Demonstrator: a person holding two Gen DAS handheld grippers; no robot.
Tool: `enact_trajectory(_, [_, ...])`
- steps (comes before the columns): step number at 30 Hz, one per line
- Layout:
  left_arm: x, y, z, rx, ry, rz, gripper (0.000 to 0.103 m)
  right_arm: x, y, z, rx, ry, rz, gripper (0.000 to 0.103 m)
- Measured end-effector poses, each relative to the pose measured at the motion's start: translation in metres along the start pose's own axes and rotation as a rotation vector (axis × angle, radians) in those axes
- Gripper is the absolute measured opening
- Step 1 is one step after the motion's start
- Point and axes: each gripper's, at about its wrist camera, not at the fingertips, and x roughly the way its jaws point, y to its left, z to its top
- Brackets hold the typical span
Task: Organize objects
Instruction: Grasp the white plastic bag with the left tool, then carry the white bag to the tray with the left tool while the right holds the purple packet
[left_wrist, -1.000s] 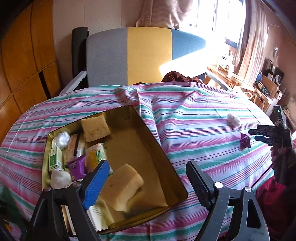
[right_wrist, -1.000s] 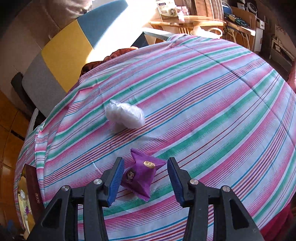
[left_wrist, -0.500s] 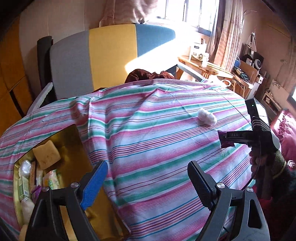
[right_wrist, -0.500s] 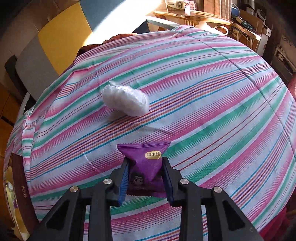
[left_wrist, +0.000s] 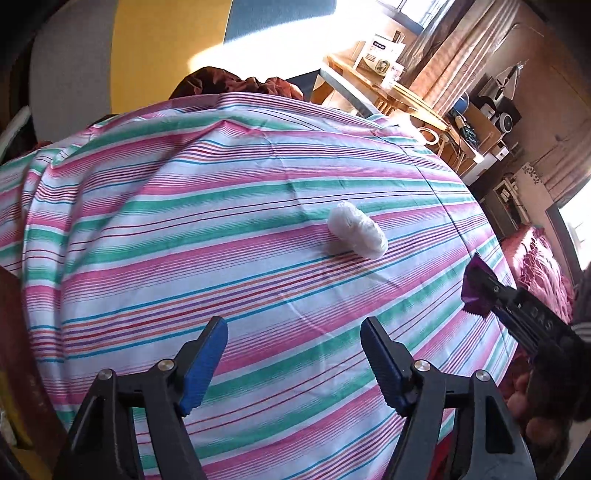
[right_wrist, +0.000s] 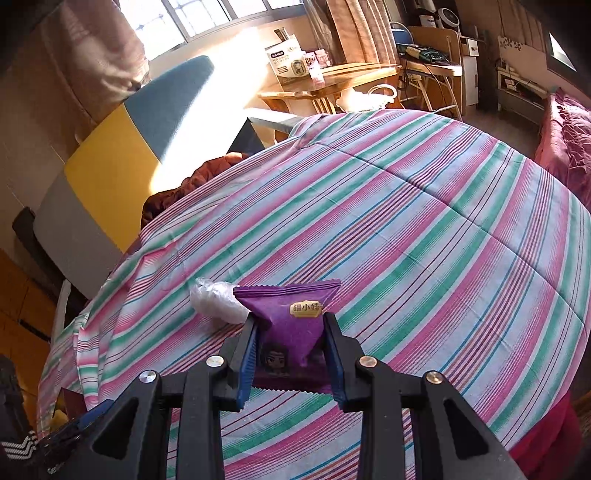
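- We hold the right gripper (right_wrist: 291, 345) closed on a purple snack packet (right_wrist: 291, 325); both blue pads press on the sides of the packet, and its upper serrated edge stands out above the fingertips.
- The packet is lifted off the striped tablecloth (right_wrist: 424, 258). In the left wrist view we see it also at the right edge, pinched at the tip of the right gripper (left_wrist: 484, 291), clear of the cloth.
- The left gripper (left_wrist: 295, 354) hangs above the tablecloth (left_wrist: 184, 240) and points down at it. Its jaws stand at a medium width and are closing, with nothing between them; only the cloth shows in the gap.
- A small white wrapped item (left_wrist: 357, 234) lies on the tablecloth, beyond the left gripper and a little to the right of its gap. In the right wrist view the same white item (right_wrist: 216, 304) lies just behind the purple packet, partly covered by it.
- Behind the table stands a chair with a grey, yellow and blue backrest (right_wrist: 110, 173), with a dark red cloth (left_wrist: 236, 85) on it.
- At the lower left corner of the right wrist view a blue pad of the left gripper is visible.
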Motion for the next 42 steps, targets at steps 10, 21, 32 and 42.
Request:
enact_trajectory(10, [0.078,-0.043,0.050,-0.115,0.054,-0.025,0.076,-0.015,-0.012,0.004,0.072,-0.037,0.099,0.033])
enact_trajectory(21, [0.125,-0.065,0.070,-0.033,0.044,0.065,0.046,-0.013,-0.014,0.002,0.072,-0.027,0.117,0.033])
enact_trajectory(32, [0.034,-0.001,-0.023,0.142,-0.010,0.131,0.042,0.017,0.017,-0.015,-0.088,0.123,0.152,0.033])
enact_trajectory(42, [-0.025,0.049,-0.120,0.123,-0.059,0.192,0.042,0.038,0.079,-0.058,-0.410,0.234,0.184,0.032])
